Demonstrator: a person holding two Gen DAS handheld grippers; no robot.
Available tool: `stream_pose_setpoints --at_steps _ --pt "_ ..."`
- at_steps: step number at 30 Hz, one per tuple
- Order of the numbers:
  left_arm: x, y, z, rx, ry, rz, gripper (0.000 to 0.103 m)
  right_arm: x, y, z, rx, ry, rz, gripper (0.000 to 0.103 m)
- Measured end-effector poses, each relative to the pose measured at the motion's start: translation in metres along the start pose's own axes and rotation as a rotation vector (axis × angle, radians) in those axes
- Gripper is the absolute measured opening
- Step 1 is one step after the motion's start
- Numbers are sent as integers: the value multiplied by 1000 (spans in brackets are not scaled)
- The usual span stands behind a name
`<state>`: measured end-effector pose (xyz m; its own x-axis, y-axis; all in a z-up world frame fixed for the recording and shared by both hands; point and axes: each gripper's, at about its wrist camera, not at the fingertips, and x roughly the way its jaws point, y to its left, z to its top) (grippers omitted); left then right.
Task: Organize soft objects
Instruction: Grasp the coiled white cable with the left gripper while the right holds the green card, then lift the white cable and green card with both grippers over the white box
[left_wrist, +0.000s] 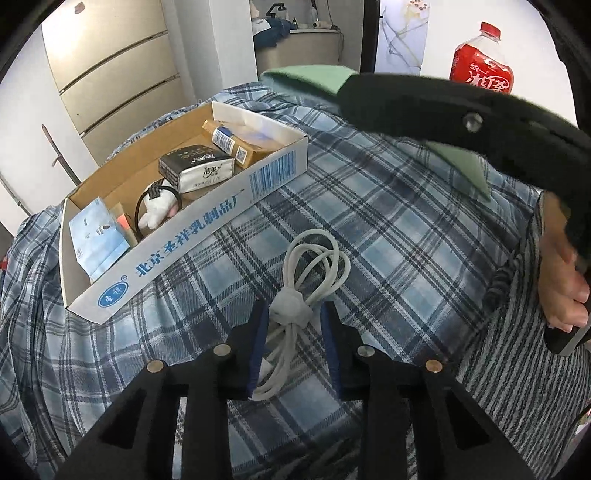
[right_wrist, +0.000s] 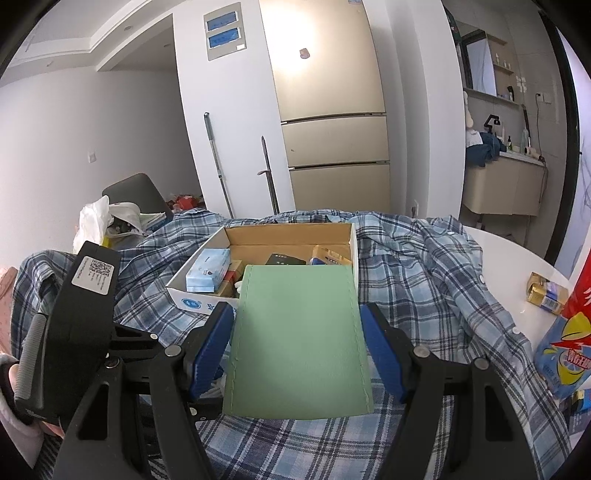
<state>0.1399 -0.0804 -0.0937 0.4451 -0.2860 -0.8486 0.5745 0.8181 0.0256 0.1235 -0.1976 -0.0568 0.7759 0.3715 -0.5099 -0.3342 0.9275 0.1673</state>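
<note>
A coiled white cable (left_wrist: 317, 258), bound by a grey strap (left_wrist: 290, 308), lies on the plaid cloth (left_wrist: 388, 229). My left gripper (left_wrist: 293, 310) points down at it, and its blue pads are shut on the bundle at the strap. My right gripper (right_wrist: 297, 310) is shut on a flat green fabric pouch (right_wrist: 299, 343), held level above the cloth just before the cardboard box (right_wrist: 192, 301). In the left wrist view the pouch (left_wrist: 310, 75) juts from the black right gripper, up on the right. The box (left_wrist: 207, 229) holds tissue packs, a small white plush toy (left_wrist: 157, 210) and a yellow carton.
A red drink bottle (left_wrist: 484, 70) stands at the back right. A blue-yellow packet (right_wrist: 565, 354) and a gold pack (right_wrist: 546, 291) lie on the white table (right_wrist: 509, 254) to the right. A person's hand (left_wrist: 561, 280) and striped sleeve are at the right edge.
</note>
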Motion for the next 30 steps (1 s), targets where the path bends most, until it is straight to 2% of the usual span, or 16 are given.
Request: stream_pose_setpoints --at_steps 4,10,13,17,21,24,27,29,30 --pt "5 0 1 6 6 7 30 -1 -7 0 35 -4 -72 70" --pt "12 1 4 12 15 7 30 -3 -23 1 118 -9 -118 70" --pt "12 3 4 0 16 -3 30 -7 -21 1 110 -24 -122 70" --pt "6 4 1 -14 -12 -3 25 -5 -23 1 116 -16 -120 70" --pt "-16 6 -4 -37 -95 -19 24 -6 -22 1 111 -18 -118 70" --pt "-35 8 -10 -67 -173 9 24 -6 -20 1 99 -19 -118 70" --pt "-53 9 -17 -93 -268 53 24 -8 -19 1 91 -30 -112 70" --pt "-68 15 -23 -128 -346 20 24 -10 -17 1 84 -41 -104 70" --pt "-73 16 -26 -139 -374 35 24 -10 -16 1 79 -46 -101 70"
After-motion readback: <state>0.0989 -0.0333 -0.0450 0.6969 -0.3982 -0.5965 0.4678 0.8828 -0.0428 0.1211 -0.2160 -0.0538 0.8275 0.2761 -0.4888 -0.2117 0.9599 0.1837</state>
